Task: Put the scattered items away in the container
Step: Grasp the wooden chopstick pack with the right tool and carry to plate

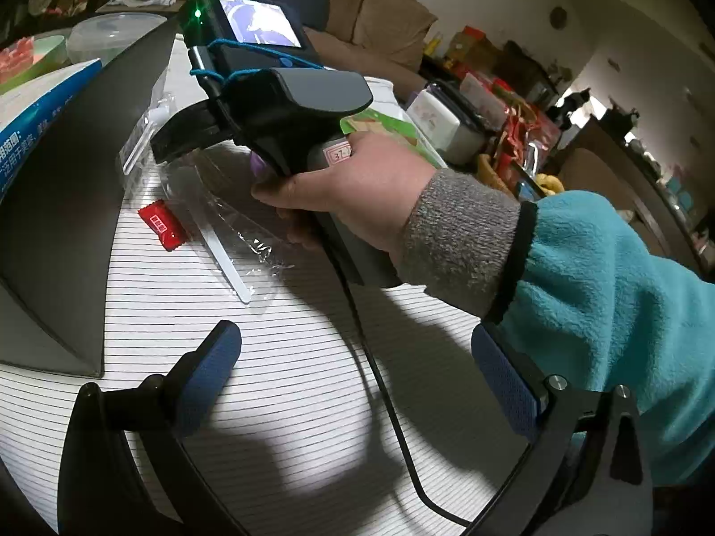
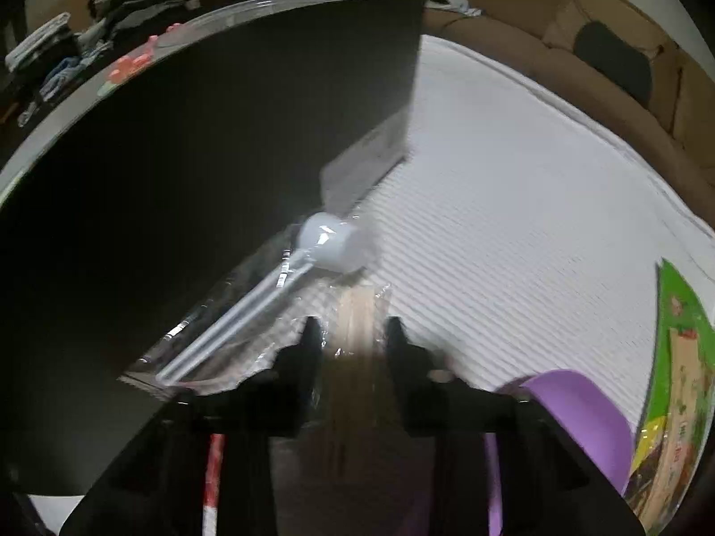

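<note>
The black box container [image 1: 67, 205] stands at the left on the striped tablecloth; it fills the left of the right wrist view [image 2: 178, 187]. My right gripper [image 2: 353, 335] is shut on a clear plastic cutlery packet [image 2: 286, 308] holding a white spoon [image 2: 335, 245] and wooden chopsticks [image 2: 357, 312], lifted next to the container's edge. In the left wrist view the right gripper's body [image 1: 277, 102] hangs over the packet [image 1: 232, 219]. A red wrapped candy [image 1: 163, 225] lies on the cloth by the container. My left gripper [image 1: 353, 375] is open and empty above the cloth.
A blue-and-white carton [image 1: 31, 120] and a clear lidded tub [image 1: 111, 35] stand behind the container. A green snack packet [image 2: 679, 357] and a purple object [image 2: 576, 420] lie at the right. A black cable [image 1: 389, 406] crosses the cloth. Cluttered shelves lie beyond the table.
</note>
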Motion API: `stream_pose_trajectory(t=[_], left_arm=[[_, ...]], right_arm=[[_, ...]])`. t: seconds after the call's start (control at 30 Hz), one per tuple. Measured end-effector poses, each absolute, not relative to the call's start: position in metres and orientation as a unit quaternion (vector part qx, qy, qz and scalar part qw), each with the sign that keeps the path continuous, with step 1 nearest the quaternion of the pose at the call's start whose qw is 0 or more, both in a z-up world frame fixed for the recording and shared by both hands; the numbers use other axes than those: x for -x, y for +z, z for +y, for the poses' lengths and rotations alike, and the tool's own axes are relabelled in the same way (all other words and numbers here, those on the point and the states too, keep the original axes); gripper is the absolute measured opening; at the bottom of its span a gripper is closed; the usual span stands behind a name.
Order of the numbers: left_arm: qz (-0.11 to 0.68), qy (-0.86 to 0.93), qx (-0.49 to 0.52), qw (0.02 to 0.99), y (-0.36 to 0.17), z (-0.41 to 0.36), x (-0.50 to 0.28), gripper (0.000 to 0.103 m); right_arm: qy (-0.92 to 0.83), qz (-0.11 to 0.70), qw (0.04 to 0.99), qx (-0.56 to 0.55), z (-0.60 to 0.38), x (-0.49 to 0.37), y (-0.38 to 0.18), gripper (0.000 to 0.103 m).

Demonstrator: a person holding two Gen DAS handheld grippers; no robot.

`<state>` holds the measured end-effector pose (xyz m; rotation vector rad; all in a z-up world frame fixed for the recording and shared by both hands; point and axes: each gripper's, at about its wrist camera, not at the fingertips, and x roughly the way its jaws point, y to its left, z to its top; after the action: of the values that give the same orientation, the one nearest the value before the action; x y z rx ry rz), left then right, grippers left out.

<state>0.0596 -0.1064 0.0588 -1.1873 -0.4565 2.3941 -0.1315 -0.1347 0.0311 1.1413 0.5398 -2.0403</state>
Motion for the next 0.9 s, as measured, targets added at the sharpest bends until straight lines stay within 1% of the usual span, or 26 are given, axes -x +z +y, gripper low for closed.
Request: stream_pose_trajectory(t=[0.03, 0.1, 0.13, 0.27, 0.4, 0.57, 0.7, 0.9], left_arm=[[-0.164, 0.863, 0.428, 0.212, 0.058, -0.107, -0.059, 0.103], [-0.164, 0.863, 0.43, 0.209, 0.057, -0.107, -0.058, 0.103], [-0.165, 0.863, 0.43, 0.206, 0.056, -0.108, -0.057, 0.103], [-0.167, 0.865, 0.428, 0.201, 0.055, -0.111, -0.057, 0.103], [-0.166, 0.866, 0.429, 0.196, 0.054, -0.112, -0.056, 0.103], [-0.163, 0.869, 0.425, 0.193, 0.054, -0.112, -0.056, 0.103], [-0.157, 0.872, 0.423, 0.189, 0.055, -0.114, -0.059, 0.103], [-0.153, 0.876, 0.42, 0.18, 0.055, -0.118, -0.06, 0.103]], right_arm=[[-0.792, 0.215, 0.363, -0.442, -0.136, 0.13, 0.032, 0.014], [-0.791, 0.218, 0.363, -0.441, -0.136, 0.127, 0.032, 0.013], [-0.789, 0.2, 0.369, -0.449, -0.132, 0.128, 0.033, 0.012], [-0.796, 0.144, 0.374, -0.453, -0.105, 0.13, 0.047, 0.011], [-0.814, 0.105, 0.366, -0.44, -0.062, 0.128, 0.074, 0.011], [-0.832, 0.124, 0.332, -0.427, -0.02, 0.12, 0.089, 0.011], [-0.836, 0.124, 0.305, -0.438, 0.007, 0.127, 0.082, 0.012], [-0.837, 0.124, 0.292, -0.446, 0.014, 0.126, 0.072, 0.012]])
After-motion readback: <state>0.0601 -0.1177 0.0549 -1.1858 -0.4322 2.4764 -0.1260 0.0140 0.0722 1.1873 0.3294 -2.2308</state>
